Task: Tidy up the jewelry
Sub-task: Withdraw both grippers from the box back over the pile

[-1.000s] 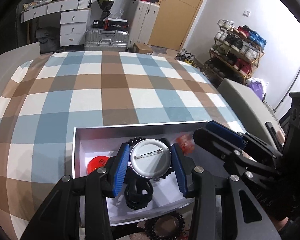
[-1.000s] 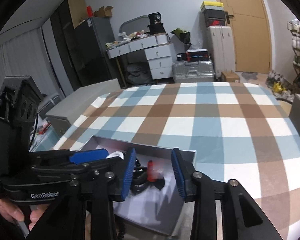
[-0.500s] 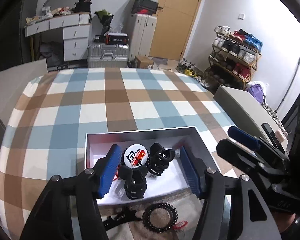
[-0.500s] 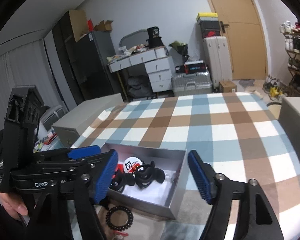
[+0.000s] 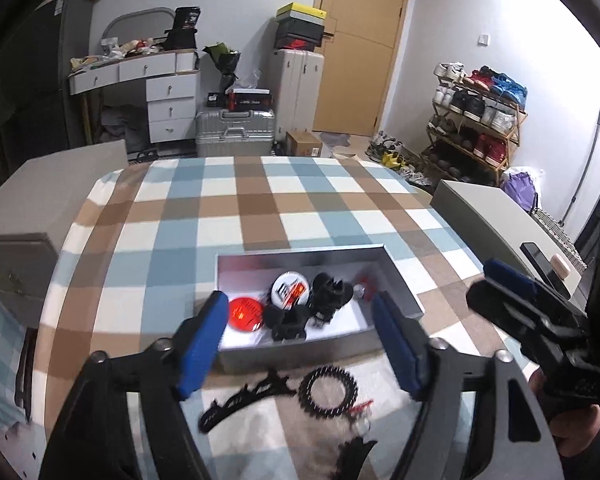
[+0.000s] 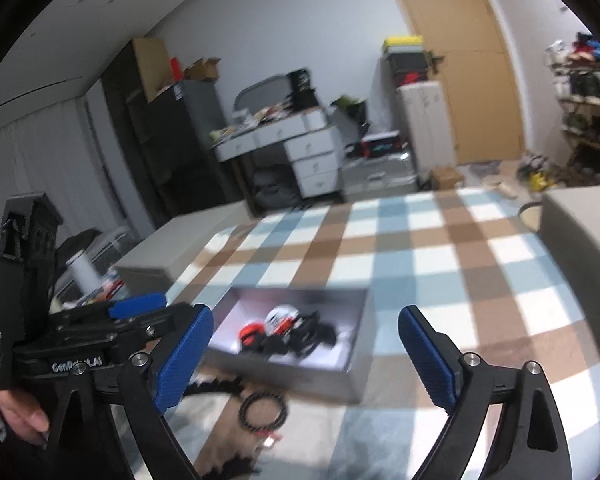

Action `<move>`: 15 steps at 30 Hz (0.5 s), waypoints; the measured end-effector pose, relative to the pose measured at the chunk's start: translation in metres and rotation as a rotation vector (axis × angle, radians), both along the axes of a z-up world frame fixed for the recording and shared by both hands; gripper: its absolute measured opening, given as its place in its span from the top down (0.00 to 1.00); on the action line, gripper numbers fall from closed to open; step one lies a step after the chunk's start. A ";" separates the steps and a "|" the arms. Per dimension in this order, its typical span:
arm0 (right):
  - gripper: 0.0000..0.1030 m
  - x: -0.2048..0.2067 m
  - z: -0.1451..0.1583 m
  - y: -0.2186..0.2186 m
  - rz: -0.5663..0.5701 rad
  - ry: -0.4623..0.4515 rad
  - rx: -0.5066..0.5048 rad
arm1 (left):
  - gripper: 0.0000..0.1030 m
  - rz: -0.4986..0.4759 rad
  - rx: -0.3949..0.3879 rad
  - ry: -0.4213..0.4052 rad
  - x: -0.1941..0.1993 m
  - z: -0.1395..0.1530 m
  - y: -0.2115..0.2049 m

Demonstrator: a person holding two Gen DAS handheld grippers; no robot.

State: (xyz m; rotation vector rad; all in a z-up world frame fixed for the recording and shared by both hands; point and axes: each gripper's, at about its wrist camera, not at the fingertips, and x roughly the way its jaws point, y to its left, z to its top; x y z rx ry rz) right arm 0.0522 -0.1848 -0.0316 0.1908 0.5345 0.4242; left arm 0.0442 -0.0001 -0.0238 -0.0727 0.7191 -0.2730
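text: "GenRobot.AI", partly blurred | on: side of left gripper (image 6: 76, 364), at 8 o'clock in right wrist view | badge (image 5: 290, 290) print in the box: unreadable | boxes on far desk: lettering too small to read

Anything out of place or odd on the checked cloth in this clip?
Yes. Several pieces lie outside the grey box, on the cloth in front of its near wall: a black coiled ring, a long black toothed clip and a small red item. The badges and black clips sit inside. Nothing looks spilled or broken.
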 end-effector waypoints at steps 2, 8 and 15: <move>0.08 -0.003 -0.008 0.007 0.051 0.034 -0.009 | 0.31 0.017 -0.008 0.021 -0.003 -0.007 0.004; 0.08 -0.010 -0.044 0.022 0.066 0.147 -0.073 | 0.22 0.073 -0.015 0.073 -0.021 -0.028 0.019; 0.08 -0.017 -0.075 0.032 0.101 0.229 -0.099 | 0.21 0.097 0.032 0.121 -0.040 -0.052 0.025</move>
